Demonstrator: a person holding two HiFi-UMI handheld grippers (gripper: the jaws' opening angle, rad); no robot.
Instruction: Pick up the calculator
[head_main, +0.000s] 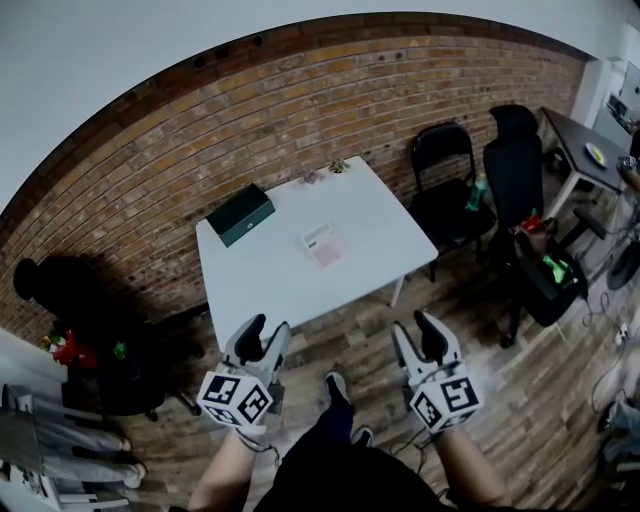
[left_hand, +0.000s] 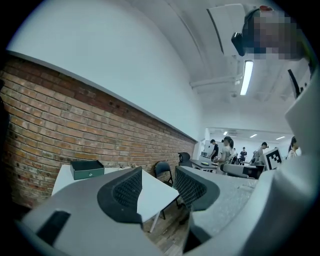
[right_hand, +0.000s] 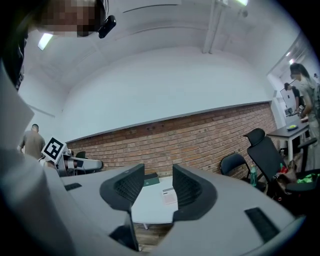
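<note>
A small white and pink calculator (head_main: 323, 244) lies flat near the middle of the white table (head_main: 270, 290); in the right gripper view the calculator (right_hand: 168, 195) shows between the jaws, far off. My left gripper (head_main: 268, 331) hangs open over the wooden floor, short of the table's near edge. My right gripper (head_main: 412, 330) is open too, to the right of the table's front corner. Both (left_hand: 159, 186) (right_hand: 159, 186) hold nothing.
A dark green box (head_main: 241, 215) sits at the table's back left, small items (head_main: 325, 172) at its far edge by the brick wall. Black chairs (head_main: 447, 185) stand right of the table, a dark desk (head_main: 582, 150) beyond. People stand in the background.
</note>
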